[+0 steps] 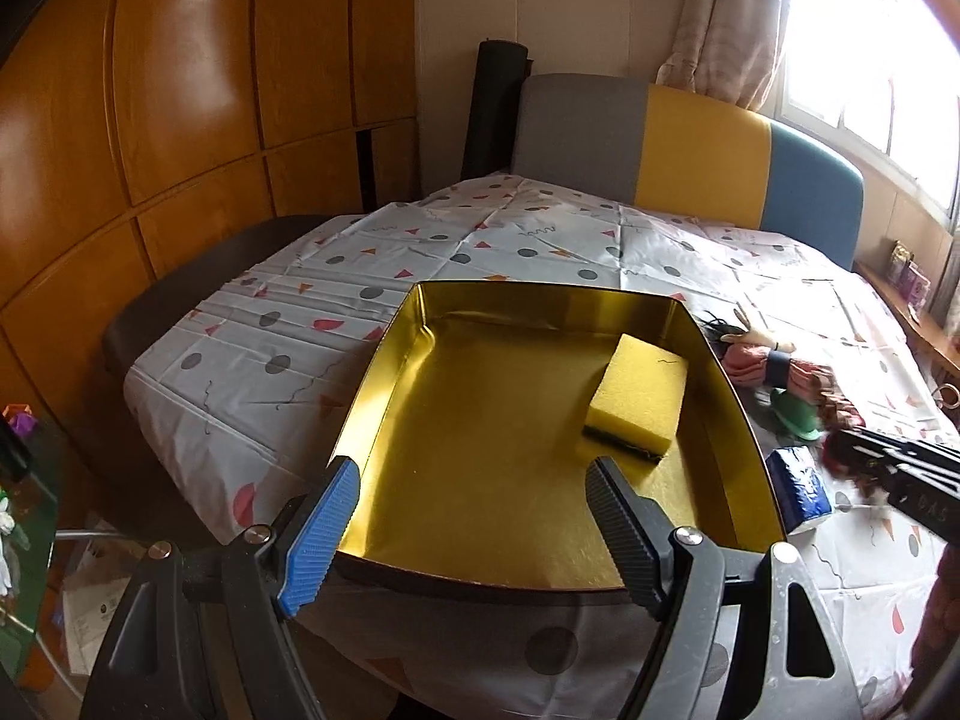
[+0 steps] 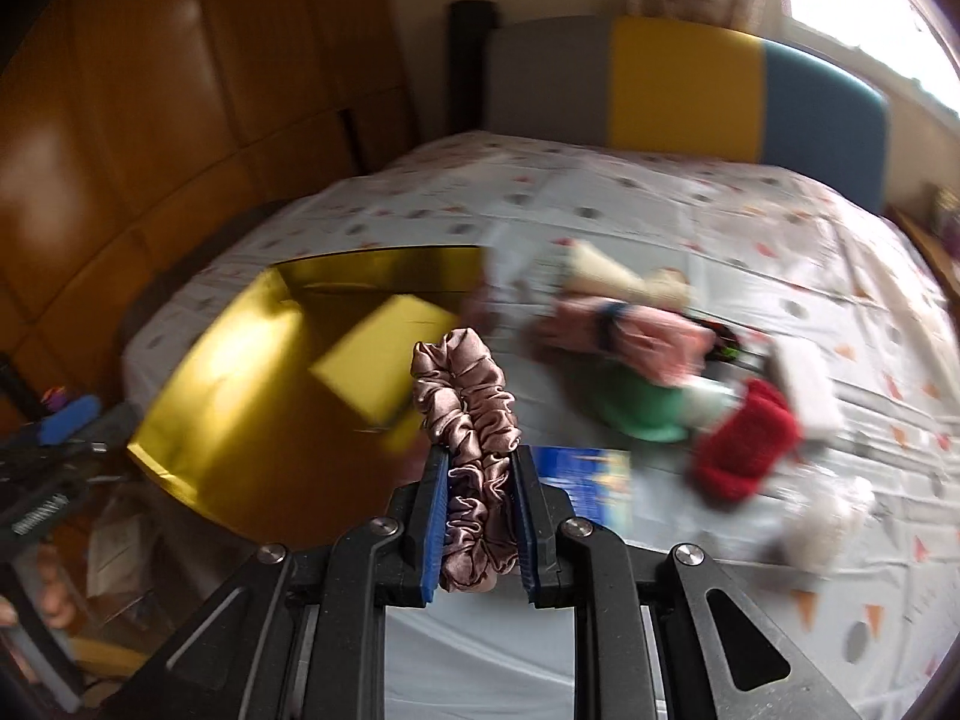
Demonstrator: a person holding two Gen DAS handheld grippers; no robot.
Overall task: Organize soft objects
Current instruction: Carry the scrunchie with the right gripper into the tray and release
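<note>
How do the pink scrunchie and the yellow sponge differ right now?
The pink scrunchie is pinched between the right gripper's pads, lifted off the table; the yellow sponge lies flat inside the gold tray, untouched. The scrunchie is a ruffled, shiny fabric loop; the sponge is a plain rectangular block with a dark underside. The open left gripper holds neither. Both are soft items.

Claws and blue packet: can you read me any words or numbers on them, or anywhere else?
Nothing reads clearly.
Right claw, shut on the pink scrunchie: pale marks on its body, upside down, unreadable.
Left claw: white lettering on its body, too blurred.
Blue packet: print too blurred.
Paper on the floor: print too small.
</note>
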